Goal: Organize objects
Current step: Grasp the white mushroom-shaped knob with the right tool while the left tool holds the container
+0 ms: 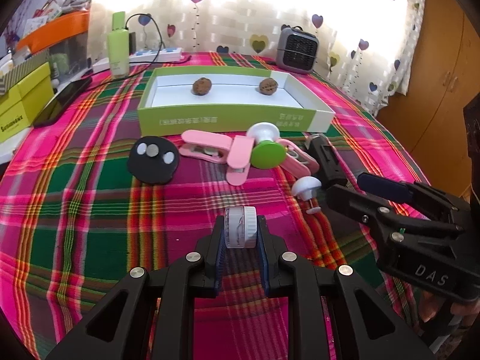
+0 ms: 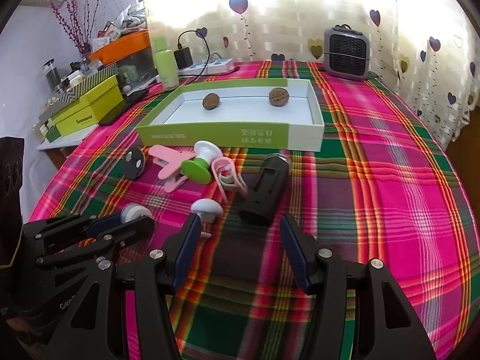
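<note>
Two walnuts (image 1: 202, 86) lie in the green-and-white box (image 1: 234, 121) so far, while the left gripper (image 1: 241, 234) pinches a small clear jar (image 1: 241, 228) above the tabletop (image 1: 90, 210) and the right gripper (image 2: 240, 240), fingers wide and empty, faces the black case (image 2: 265, 189), pink clips (image 1: 207, 150) and other loose pieces.

The left wrist view looks forward and down along its own fingers from low over the plaid tablecloth (image 1: 90, 210), facing the green-and-white box (image 1: 234, 120) and the heart-print curtain (image 1: 240, 15) behind it, with the right gripper (image 1: 348, 184) entering at its right edge. The right wrist view sits beside it, a little further right, faces the same way and catches the left gripper (image 2: 135, 219) at its lower left. Both share the box (image 2: 228, 136), its two walnuts, the clutter of pink clips in front, the grey heater (image 2: 346, 54) and the curtain.
</note>
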